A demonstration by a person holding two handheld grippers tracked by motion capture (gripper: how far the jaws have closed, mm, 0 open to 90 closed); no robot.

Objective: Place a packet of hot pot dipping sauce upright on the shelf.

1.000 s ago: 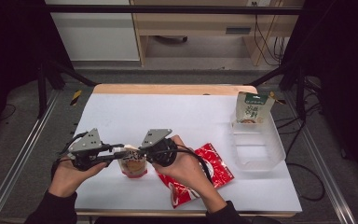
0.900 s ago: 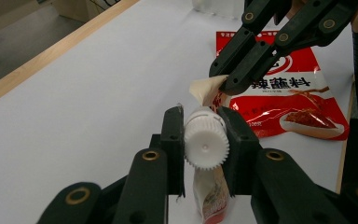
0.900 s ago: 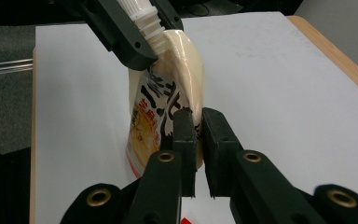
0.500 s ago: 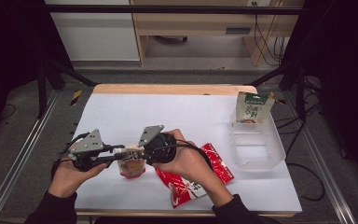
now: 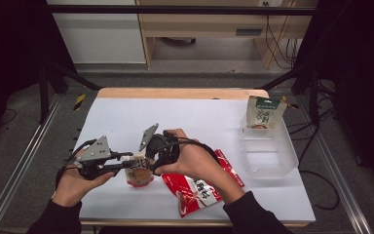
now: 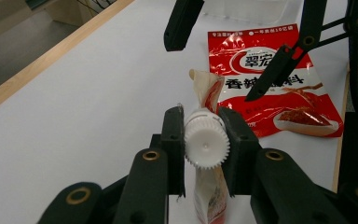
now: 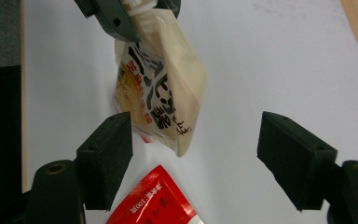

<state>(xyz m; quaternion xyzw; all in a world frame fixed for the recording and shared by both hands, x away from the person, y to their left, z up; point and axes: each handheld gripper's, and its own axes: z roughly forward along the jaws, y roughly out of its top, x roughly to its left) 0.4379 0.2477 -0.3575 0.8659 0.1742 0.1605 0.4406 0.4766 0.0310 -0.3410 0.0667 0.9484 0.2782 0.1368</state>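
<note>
Left gripper (image 6: 204, 140) squeezes the white cap (image 6: 206, 145) of the pouch (image 5: 139, 174). Right gripper (image 7: 196, 154) has just been opening, jaws apart, with nothing held, near the red packet (image 5: 199, 187).

A white table (image 5: 126, 117) bears a red packet (image 5: 199, 187) and a clear tub (image 5: 272, 158) near its right edge

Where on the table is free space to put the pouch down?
The white table is bare from the wooden far edge down to the grippers, and left of the clear bin. The near middle is crowded: the left gripper holds the pouch by its cap, beside the right gripper and the red packet.
</note>
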